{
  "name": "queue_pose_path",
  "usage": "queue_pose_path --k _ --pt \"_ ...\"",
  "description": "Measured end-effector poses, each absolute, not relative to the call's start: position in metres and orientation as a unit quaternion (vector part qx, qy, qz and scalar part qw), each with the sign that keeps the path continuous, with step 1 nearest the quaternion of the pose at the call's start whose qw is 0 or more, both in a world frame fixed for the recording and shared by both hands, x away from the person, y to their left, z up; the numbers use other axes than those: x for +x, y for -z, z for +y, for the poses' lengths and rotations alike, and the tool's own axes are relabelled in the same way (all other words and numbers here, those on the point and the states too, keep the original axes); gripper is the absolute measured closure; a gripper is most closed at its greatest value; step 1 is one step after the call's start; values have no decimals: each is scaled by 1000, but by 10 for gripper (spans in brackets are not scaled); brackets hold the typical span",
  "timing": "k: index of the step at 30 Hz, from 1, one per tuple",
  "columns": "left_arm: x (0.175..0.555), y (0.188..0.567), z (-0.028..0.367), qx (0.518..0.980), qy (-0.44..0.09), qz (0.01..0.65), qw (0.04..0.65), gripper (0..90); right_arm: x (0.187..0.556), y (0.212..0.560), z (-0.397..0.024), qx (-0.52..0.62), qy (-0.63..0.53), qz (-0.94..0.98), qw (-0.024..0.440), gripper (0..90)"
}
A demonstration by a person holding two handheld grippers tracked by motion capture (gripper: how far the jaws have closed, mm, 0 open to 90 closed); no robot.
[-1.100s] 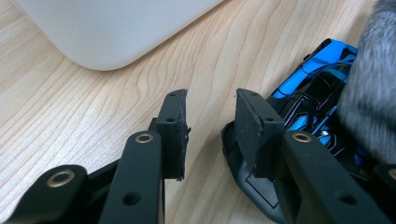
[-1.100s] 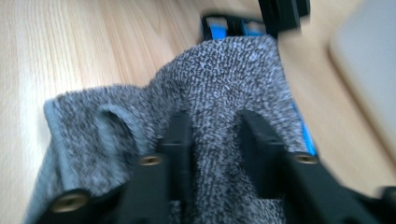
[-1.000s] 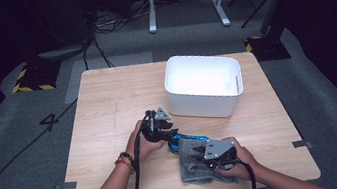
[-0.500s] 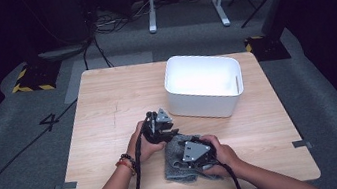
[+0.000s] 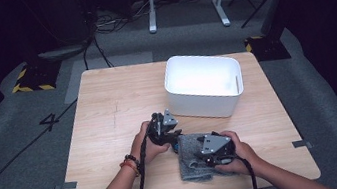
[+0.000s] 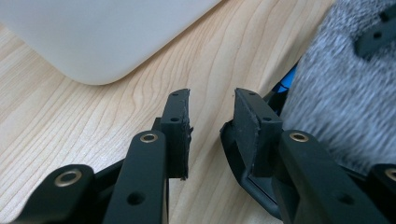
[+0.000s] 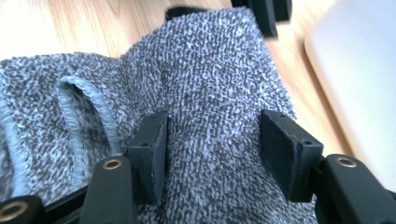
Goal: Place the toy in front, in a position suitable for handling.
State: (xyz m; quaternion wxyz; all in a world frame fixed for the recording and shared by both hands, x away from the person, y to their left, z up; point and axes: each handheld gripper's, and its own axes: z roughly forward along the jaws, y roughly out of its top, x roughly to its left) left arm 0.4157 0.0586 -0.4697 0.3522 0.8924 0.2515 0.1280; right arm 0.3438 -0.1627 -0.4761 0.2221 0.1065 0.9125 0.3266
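Grey terry towel [image 5: 191,166], folded into a small bundle, is lying on the wooden table [image 5: 108,113] at about 6 o'clock, close to the front edge.

Right gripper [image 7: 212,135]: its jaws have just been opening and are now standing spread. A raised fold of the towel is sitting between them, but the pads are no longer pinching it. Against the picture of a second ago, this hand is working further in towards 9 o'clock, carried over the cloth rather than out at its 3 o'clock end.

Left gripper [image 6: 211,112]: the jaws are standing drawn in close, with only a slim strip of bare wood showing between them. They are pinching nothing, and the towel edge is lying just beside them at 3 o'clock.

White bin [image 5: 201,104]: it is standing at about 1 o'clock on the table, just beyond the left gripper, and is looking empty.

Reading: the right side is letting go of a fold just laid over, so one fold is likely finishing. The bundle is probably nearing readiness for another fold or for a lift towards the bin.
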Motion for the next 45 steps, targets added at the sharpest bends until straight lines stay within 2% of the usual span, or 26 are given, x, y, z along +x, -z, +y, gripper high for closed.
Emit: queue_pose_path --k 12,19,23,26,28,30,32,35,41,45 --pt "416 471 59 890 -121 252 360 665 354 481 -215 170 -316 917 177 308" --pt "416 470 62 890 -123 255 357 666 364 482 -241 194 -300 916 181 315" --pt "416 472 64 887 -119 258 364 667 370 482 -248 192 -321 915 154 461" --pt "415 471 64 888 -121 256 361 683 372 483 -239 177 -330 915 151 636" --pt "414 470 64 890 -125 252 359 702 373 483 -236 176 -326 916 153 668" --pt "413 470 66 891 -133 247 356 703 379 480 -228 183 -320 915 166 740" --pt "412 470 66 891 -134 247 355 703 381 477 -224 193 -308 911 195 760" --pt "413 471 65 891 -133 247 356 703 390 477 -223 215 -305 904 209 769" --pt "412 470 66 891 -133 250 355 702 407 481 -211 229 -328 896 195 766" --pt "411 470 66 891 -137 250 354 702 408 481 -218 235 -317 902 177 767"
